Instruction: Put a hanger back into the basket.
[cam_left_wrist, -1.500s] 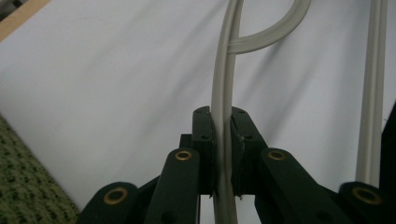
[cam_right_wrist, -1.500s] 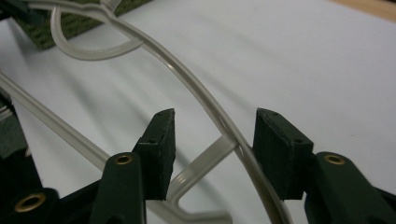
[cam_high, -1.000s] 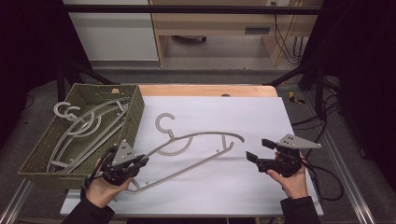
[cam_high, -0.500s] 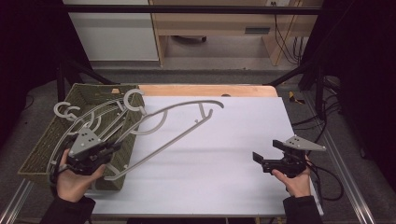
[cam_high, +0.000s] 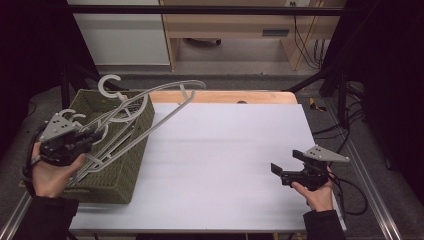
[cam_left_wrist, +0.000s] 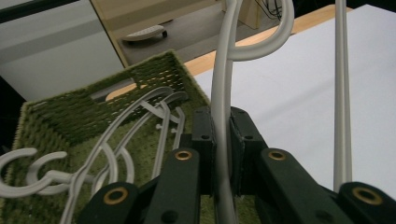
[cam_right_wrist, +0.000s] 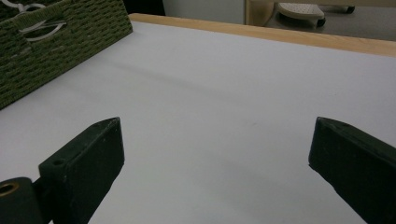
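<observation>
A woven green basket (cam_high: 131, 170) stood on the white surface's (cam_high: 225, 165) left edge; grey plastic hangers (cam_high: 117, 117) lay inside it.

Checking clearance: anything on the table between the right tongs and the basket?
Nothing: bare white table between the right tongs and the basket, in the high view.

The basket (cam_high: 125, 165) is showing a rough, matt olive weave, like coarse cloth or cord. Above it, the held hanger (cam_high: 165, 112) is looking like smooth pale-grey plastic with a soft sheen. Beside the basket, the table (cam_high: 225, 165) is presenting a matt white sheet, edged by bare light wood at its far side.
</observation>
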